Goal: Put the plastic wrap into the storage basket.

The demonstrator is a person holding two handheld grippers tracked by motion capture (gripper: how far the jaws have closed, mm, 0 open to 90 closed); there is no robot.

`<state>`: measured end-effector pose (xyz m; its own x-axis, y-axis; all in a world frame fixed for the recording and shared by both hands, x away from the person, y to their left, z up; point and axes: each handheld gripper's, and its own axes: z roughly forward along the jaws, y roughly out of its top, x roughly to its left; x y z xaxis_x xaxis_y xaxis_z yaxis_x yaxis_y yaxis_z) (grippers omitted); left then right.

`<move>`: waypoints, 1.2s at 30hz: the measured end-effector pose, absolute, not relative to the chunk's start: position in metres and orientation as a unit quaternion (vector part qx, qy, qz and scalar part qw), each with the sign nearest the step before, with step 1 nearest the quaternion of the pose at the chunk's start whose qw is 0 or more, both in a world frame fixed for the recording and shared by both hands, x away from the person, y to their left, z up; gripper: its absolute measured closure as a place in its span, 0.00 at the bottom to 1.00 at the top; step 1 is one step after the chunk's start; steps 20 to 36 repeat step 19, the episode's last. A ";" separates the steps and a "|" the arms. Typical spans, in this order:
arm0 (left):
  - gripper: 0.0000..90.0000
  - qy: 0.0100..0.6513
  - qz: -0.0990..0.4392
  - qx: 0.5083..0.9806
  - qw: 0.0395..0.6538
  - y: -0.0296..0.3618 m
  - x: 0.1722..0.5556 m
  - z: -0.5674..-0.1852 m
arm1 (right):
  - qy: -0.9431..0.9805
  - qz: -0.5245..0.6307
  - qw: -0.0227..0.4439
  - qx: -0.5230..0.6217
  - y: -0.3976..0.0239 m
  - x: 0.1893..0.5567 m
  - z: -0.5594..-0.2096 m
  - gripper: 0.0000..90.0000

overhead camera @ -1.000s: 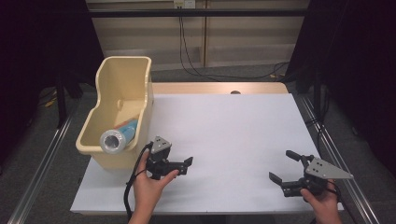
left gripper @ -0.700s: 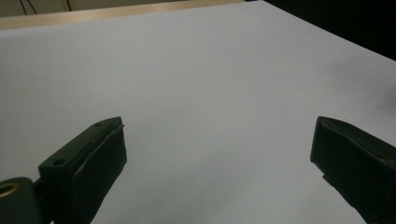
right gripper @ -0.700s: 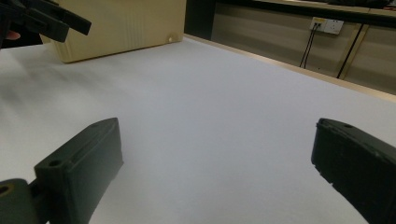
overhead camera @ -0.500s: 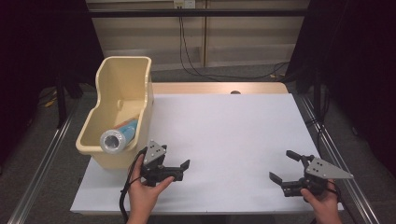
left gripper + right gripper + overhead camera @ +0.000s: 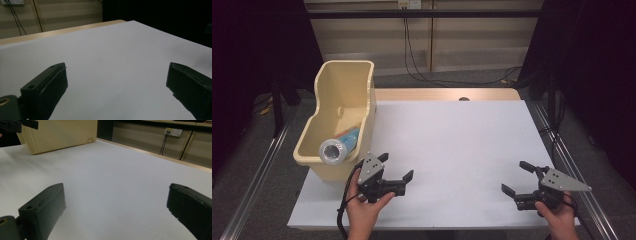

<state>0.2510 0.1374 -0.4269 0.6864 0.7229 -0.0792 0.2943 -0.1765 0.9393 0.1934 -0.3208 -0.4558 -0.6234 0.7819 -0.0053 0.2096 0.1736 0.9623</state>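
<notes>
My left gripper (image 5: 398, 166) hovers over the white table (image 5: 452, 125) near its front left, just right of the cream plastic bin (image 5: 364, 100). Its jaws have just been opening and now stand wide apart with nothing between them; the left gripper view (image 5: 117, 75) shows bare table between the pads. A blue-wrapped roll (image 5: 333, 150) lies in the bin's near end. My right gripper (image 5: 513, 176) is at the front right, open and empty (image 5: 116, 192), and faces the bin (image 5: 60, 135).
The bin sits at the table's left edge. A wooden strip (image 5: 447, 94) runs along the table's far side, with cables (image 5: 417, 55) hanging behind it. Metal rails (image 5: 562, 150) flank the table.
My left hand has drifted a little toward the near edge and to the left, away from the bin's front corner. The right hand has kept still.
</notes>
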 end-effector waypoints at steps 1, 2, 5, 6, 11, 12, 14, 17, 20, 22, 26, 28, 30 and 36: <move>0.04 0.342 0.197 0.742 0.541 0.138 0.251 -0.427 | 0.718 0.544 0.263 0.346 -0.321 0.193 -0.456 0.02; 0.04 0.341 0.198 0.743 0.541 0.138 0.251 -0.427 | 0.717 0.544 0.263 0.347 -0.321 0.194 -0.456 0.02; 0.04 0.341 0.198 0.741 0.543 0.139 0.250 -0.427 | 0.718 0.543 0.263 0.347 -0.322 0.194 -0.457 0.02; 0.04 0.341 0.199 0.741 0.543 0.139 0.250 -0.426 | 0.718 0.543 0.264 0.348 -0.322 0.194 -0.457 0.02; 0.04 0.338 0.196 0.742 0.545 0.139 0.251 -0.427 | 0.717 0.542 0.265 0.349 -0.323 0.194 -0.456 0.02; 0.04 0.338 0.196 0.742 0.545 0.139 0.251 -0.427 | 0.717 0.542 0.266 0.348 -0.324 0.194 -0.456 0.02; 0.04 0.337 0.195 0.742 0.546 0.139 0.251 -0.427 | 0.717 0.542 0.266 0.348 -0.324 0.194 -0.457 0.02; 0.04 0.335 0.193 0.744 0.545 0.138 0.251 -0.427 | 0.716 0.541 0.267 0.350 -0.324 0.194 -0.457 0.02; 0.03 0.335 0.193 0.744 0.544 0.137 0.251 -0.428 | 0.716 0.541 0.267 0.351 -0.325 0.194 -0.457 0.02; 0.03 0.335 0.193 0.744 0.544 0.137 0.251 -0.428 | 0.716 0.541 0.267 0.351 -0.325 0.194 -0.457 0.02; 0.03 0.335 0.193 0.744 0.544 0.137 0.251 -0.428 | 0.716 0.541 0.267 0.351 -0.325 0.194 -0.457 0.02; 0.03 0.335 0.193 0.744 0.544 0.137 0.251 -0.428 | 0.716 0.541 0.267 0.351 -0.325 0.194 -0.457 0.02; 0.03 0.335 0.193 0.744 0.544 0.137 0.251 -0.428 | 0.716 0.541 0.267 0.351 -0.325 0.194 -0.457 0.02; 0.03 0.335 0.193 0.744 0.544 0.137 0.251 -0.428 | 0.716 0.541 0.267 0.351 -0.325 0.194 -0.457 0.02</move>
